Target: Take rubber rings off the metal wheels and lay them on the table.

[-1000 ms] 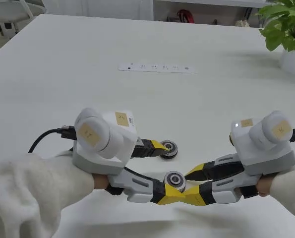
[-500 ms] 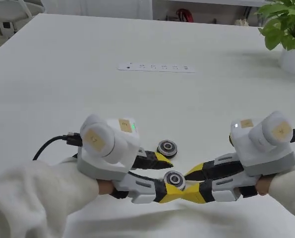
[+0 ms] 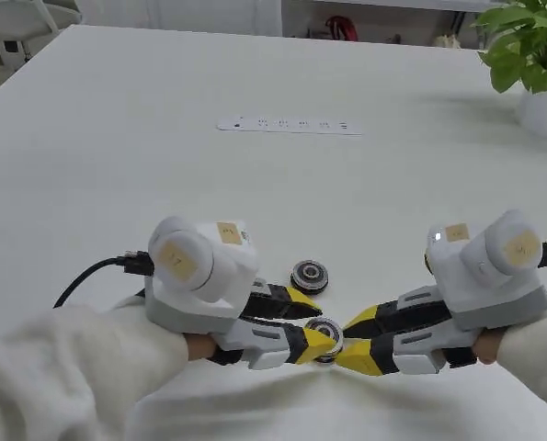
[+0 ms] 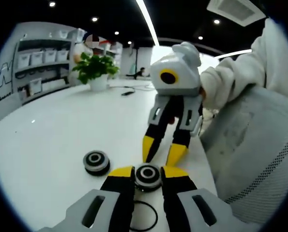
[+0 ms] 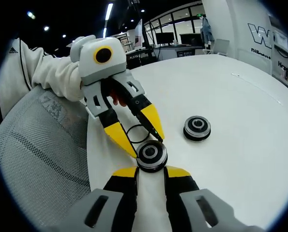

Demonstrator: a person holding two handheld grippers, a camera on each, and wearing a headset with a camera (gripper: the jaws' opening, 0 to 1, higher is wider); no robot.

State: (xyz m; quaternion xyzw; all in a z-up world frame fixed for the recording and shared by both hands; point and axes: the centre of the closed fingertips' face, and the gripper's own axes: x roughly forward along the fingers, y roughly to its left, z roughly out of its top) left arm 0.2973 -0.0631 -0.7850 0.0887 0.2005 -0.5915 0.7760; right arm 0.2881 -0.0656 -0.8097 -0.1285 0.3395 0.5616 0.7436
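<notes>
Left gripper (image 4: 148, 172) clenched on small rubber-rimmed metal wheel (image 5: 152, 155) at near edge of white table (image 3: 255, 184), right gripper (image 5: 152, 172) released, tips just beside the wheel

Table (image 3: 117, 138): wheel (image 3: 310, 275), ring (image 4: 157, 216), perhaps power strip (image 3: 289, 125)

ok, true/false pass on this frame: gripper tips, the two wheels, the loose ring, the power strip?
1. The left gripper and right gripper both have their tips at one wheel. True.
2. The second wheel is stacked on it. False: it lies apart on the table.
3. A loose rubber ring lies on the table by the left gripper's jaws. True.
4. The power strip sits between the grippers. False: it lies well beyond them.
</notes>
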